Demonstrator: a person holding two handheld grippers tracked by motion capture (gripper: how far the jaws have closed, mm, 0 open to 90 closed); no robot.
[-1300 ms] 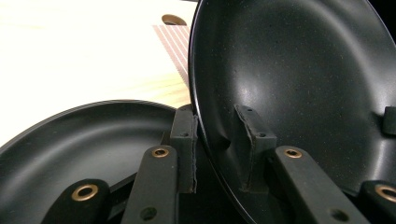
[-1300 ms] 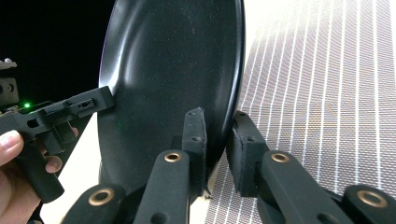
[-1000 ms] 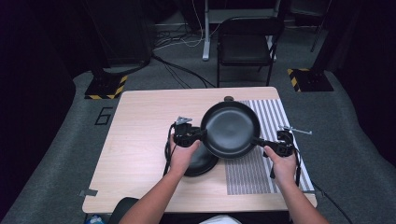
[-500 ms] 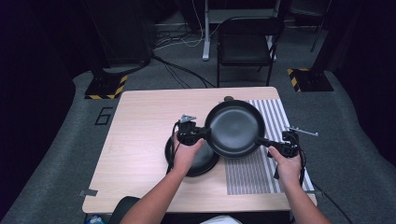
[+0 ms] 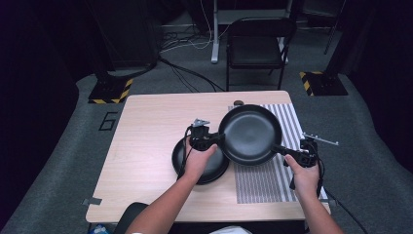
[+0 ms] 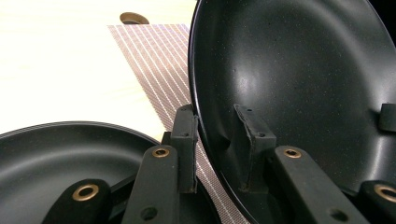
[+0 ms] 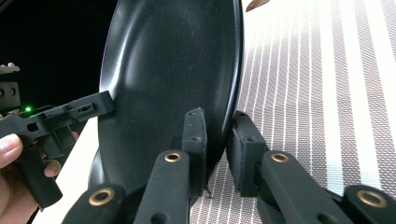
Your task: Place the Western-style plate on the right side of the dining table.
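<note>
Dark floor is surrounding the wooden table [image 5: 146, 146], where the left gripper [image 5: 210, 142] and right gripper [image 5: 292, 155] are each clamping nearly closed jaws on opposite rim edges of the large black pan [image 5: 250, 134], holding it over the striped mat [image 5: 265, 183] beside a smaller pan [image 5: 214, 168].

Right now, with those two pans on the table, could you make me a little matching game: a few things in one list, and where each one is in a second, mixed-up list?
Things:
1. upper pan
2. lower pan
3. striped mat
4. folding chair

Places:
a. flat on the table's right part
b. on the floor beyond the table
c. gripped at opposite rims by the left gripper and right gripper
d. on the wood under the left hand

Pairs: 1-c, 2-d, 3-a, 4-b
</note>
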